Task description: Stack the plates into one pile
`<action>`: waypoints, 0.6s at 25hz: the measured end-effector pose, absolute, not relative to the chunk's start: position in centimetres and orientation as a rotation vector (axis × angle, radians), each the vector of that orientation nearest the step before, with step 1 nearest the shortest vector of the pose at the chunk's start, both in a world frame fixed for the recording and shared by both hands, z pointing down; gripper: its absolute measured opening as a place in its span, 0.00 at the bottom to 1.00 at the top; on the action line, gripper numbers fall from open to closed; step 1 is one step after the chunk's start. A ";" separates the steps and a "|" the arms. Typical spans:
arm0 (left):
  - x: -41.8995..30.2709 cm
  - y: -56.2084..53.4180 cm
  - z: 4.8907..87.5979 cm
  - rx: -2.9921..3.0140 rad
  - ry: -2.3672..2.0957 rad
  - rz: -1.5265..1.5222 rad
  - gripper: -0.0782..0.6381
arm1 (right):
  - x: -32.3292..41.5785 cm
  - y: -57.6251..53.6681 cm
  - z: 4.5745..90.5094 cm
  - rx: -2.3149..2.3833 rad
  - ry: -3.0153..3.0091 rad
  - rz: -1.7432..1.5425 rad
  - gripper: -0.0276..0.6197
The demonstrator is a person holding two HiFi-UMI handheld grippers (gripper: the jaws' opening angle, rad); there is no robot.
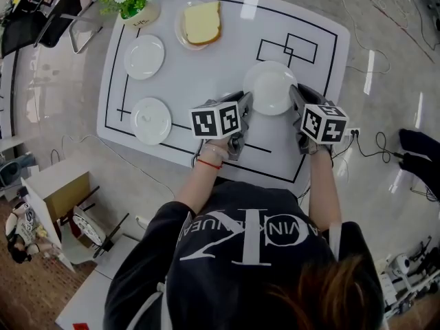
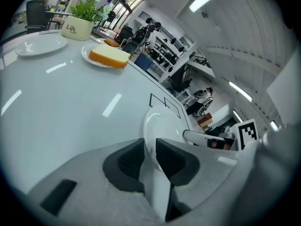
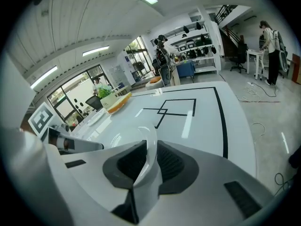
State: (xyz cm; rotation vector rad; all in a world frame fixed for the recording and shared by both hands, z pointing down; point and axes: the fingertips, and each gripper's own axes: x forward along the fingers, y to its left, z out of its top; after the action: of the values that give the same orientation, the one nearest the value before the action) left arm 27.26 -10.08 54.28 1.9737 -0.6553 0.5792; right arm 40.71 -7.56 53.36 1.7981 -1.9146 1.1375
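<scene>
A white plate [image 1: 270, 88] sits on the white table [image 1: 213, 74], right of centre. My left gripper [image 1: 246, 106] is shut on its left rim and my right gripper [image 1: 295, 99] is shut on its right rim. In the left gripper view the plate [image 2: 162, 126] stands edge-on between the dark pads [image 2: 126, 163], which press on it. The right gripper view shows its rim [image 3: 149, 147] pinched the same way. A second white plate [image 1: 144, 56] lies at the far left. A third plate [image 1: 151, 120], with a small knob at its middle, lies at the near left.
A plate with a slice of bread [image 1: 201, 23] lies at the back of the table, beside a potted plant [image 1: 134, 5]. Black lines and a box outline [image 1: 289, 49] mark the tabletop. Cables [image 1: 375, 146] run over the floor on the right; a chair [image 1: 41, 16] stands at the far left.
</scene>
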 end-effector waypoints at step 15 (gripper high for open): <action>22.5 -9.1 52.2 1.979 -0.740 0.486 0.16 | 36.6 -6.4 50.4 1.822 -2.060 1.142 0.12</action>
State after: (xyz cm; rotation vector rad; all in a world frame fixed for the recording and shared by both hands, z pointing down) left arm 22.48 -9.08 52.22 1.9790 -0.7405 0.4863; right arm 36.65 -6.41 50.37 1.8222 -2.0599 1.1423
